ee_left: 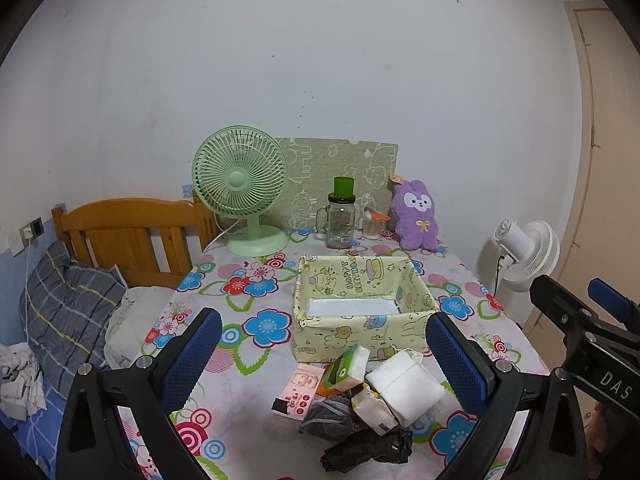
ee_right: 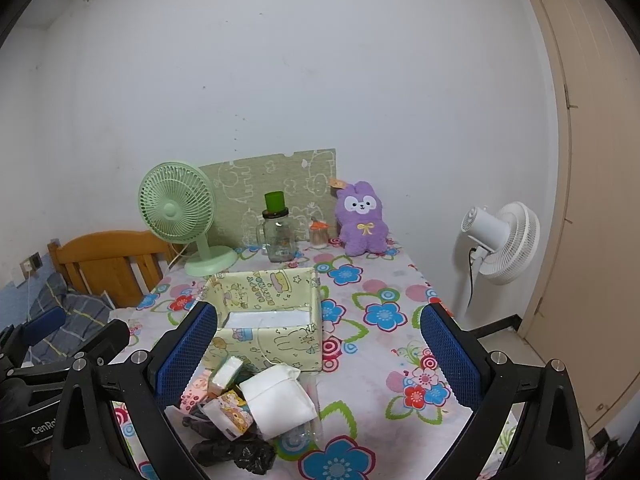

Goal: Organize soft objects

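A pile of soft things lies on the flowered tablecloth in front of a yellow cartoon-print box (ee_left: 362, 334) (ee_right: 276, 342): a white pouch (ee_left: 406, 384) (ee_right: 280, 402), a green tissue pack (ee_left: 346, 370) (ee_right: 226, 376), a pink pack (ee_left: 300, 394), a printed tissue pack (ee_right: 230, 416), a grey cloth (ee_left: 326, 418) and a black crumpled bag (ee_left: 368, 452) (ee_right: 236, 454). The box holds only a white sheet at its bottom. My left gripper (ee_left: 324, 356) is open above the pile. My right gripper (ee_right: 320, 350) is open, above and right of the pile.
At the table's back stand a green desk fan (ee_left: 242, 196), a glass mug jar with green cup (ee_left: 340, 220), a cotton-swab jar (ee_left: 374, 228) and a purple plush rabbit (ee_left: 416, 216). A bed with wooden headboard (ee_left: 128, 236) is left; a white fan (ee_right: 500, 240) right.
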Action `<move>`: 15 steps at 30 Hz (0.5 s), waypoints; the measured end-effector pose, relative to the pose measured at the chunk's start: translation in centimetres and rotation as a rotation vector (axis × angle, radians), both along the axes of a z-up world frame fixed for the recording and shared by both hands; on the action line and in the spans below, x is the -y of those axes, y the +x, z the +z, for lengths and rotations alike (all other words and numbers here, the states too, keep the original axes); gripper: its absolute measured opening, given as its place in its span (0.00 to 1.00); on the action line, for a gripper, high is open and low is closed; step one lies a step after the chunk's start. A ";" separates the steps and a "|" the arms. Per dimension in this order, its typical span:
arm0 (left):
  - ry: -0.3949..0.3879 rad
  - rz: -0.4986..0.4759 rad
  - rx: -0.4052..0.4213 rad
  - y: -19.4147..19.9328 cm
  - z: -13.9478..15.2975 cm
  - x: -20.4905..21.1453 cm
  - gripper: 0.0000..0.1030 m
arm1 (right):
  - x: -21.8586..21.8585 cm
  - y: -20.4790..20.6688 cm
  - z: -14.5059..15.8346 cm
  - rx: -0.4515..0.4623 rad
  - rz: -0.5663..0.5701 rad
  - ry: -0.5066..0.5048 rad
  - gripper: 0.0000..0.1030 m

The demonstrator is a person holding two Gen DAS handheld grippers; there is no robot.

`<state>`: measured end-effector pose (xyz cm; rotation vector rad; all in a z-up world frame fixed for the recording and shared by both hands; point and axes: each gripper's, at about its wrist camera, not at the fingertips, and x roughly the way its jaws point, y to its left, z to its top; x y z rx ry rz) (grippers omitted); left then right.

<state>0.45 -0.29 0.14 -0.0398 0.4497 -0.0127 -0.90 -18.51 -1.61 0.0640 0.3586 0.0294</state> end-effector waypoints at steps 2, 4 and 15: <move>0.000 -0.001 0.001 0.0 0.0 0.0 1.00 | 0.0 0.1 0.1 -0.001 -0.001 -0.001 1.00; 0.000 -0.001 0.001 0.0 0.0 0.0 1.00 | 0.0 0.1 0.1 0.000 -0.002 -0.001 1.00; 0.000 0.002 -0.009 0.2 -0.4 -0.2 0.99 | 0.0 0.5 -0.1 -0.007 0.003 0.003 0.99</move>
